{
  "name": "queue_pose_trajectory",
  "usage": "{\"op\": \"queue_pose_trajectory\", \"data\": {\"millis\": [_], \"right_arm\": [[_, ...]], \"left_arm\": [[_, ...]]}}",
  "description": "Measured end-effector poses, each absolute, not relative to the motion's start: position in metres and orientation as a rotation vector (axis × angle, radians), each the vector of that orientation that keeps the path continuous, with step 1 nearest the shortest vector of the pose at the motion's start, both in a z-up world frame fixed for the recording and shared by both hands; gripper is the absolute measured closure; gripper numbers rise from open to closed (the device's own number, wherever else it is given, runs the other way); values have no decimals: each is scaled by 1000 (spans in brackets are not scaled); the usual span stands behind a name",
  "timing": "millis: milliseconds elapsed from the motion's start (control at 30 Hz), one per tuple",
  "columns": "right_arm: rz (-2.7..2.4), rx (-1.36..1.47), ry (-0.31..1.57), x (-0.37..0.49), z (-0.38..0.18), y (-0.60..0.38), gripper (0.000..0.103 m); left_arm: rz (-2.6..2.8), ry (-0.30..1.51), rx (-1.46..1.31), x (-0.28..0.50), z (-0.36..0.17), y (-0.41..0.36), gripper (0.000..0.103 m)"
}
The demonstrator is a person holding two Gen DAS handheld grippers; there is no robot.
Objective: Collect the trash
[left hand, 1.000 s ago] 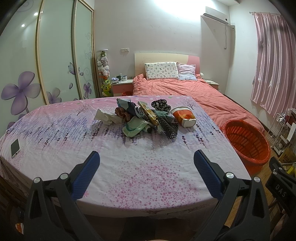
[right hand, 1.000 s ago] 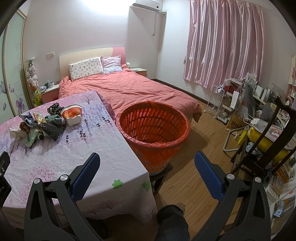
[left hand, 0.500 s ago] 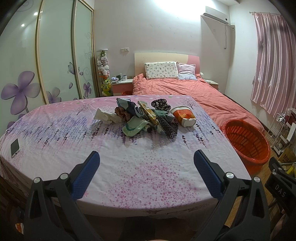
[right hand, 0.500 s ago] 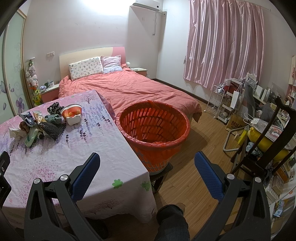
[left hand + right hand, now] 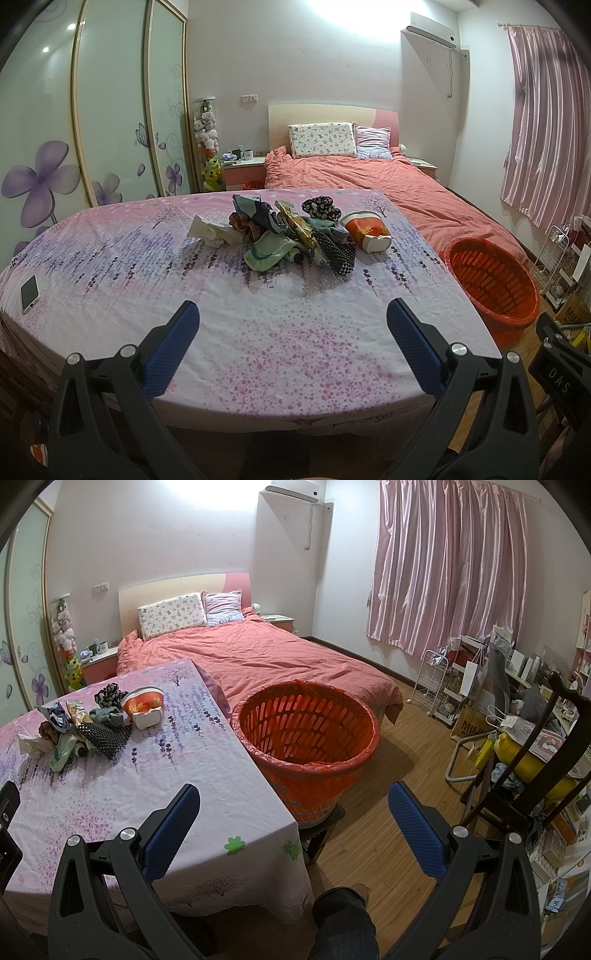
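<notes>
**Both grippers wide apart, holding nothing; trash pile at far centre of desk**

Left wrist view:
- Desk [image 5: 258, 314] with a pink/purple floral cloth fills the frame. Phone [image 5: 29, 293] lies flat near its left edge, well apart from everything else.
- Trash pile [image 5: 291, 236] sits toward the far centre of the desk: crumpled white paper [image 5: 212, 232] on its left, a green cloth-like piece [image 5: 267, 253] on the near side, a black dotted piece [image 5: 340, 254] near right, a yellow wrapper [image 5: 295, 225] in the middle.
- Instant-noodle cup [image 5: 367, 230] lies tipped on its side at the right end of the pile.
- Orange basket [image 5: 491, 280] stands off the desk's right edge, lower than the desktop. Only part of the inside shows.
- Bed [image 5: 388, 181] beyond the desk, wardrobe [image 5: 110, 110] far left.
- Left gripper [image 5: 293, 319]: fingers spread wide, nothing between them, over the near part of the desk, well short of the pile.

Right wrist view:
- Orange basket [image 5: 308, 738] at centre, just beside the desk's [image 5: 166, 782] right edge, lined with a red bag; nothing visible in the part of the inside that shows.
- Trash pile [image 5: 85, 727] and noodle cup [image 5: 146, 707] on the far left part of the desk.
- Cluttered shelves and a dark chair [image 5: 532, 775] on the right; wood floor [image 5: 406, 775] between them and the basket.
- A shoe and trouser leg [image 5: 345, 919] at the bottom.
- Right gripper [image 5: 293, 801]: fingers spread wide, holding nothing, left finger over the desk's near right corner, right finger over the floor.
</notes>
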State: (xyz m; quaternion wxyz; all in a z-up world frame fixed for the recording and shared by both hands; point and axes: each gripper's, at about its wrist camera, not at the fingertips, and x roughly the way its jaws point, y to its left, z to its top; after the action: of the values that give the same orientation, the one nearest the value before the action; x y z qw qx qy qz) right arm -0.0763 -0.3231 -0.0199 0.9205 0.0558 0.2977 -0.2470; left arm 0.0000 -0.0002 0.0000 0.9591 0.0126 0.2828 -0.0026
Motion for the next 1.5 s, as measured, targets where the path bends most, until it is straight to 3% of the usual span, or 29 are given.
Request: {"op": "queue_pose_trajectory", "data": {"millis": [633,1300,1500], "right_arm": [[-494,80,607,-69,-22,-319,2],[-187,161,729,25,-52,-314,2],[-102,179,740,73,-51,-303,19]], "left_arm": [[19,599,19,11,-7,5,4],[133,697,-81,110,-47,108,4],[107,678,-106,145,-54,126,4]]}}
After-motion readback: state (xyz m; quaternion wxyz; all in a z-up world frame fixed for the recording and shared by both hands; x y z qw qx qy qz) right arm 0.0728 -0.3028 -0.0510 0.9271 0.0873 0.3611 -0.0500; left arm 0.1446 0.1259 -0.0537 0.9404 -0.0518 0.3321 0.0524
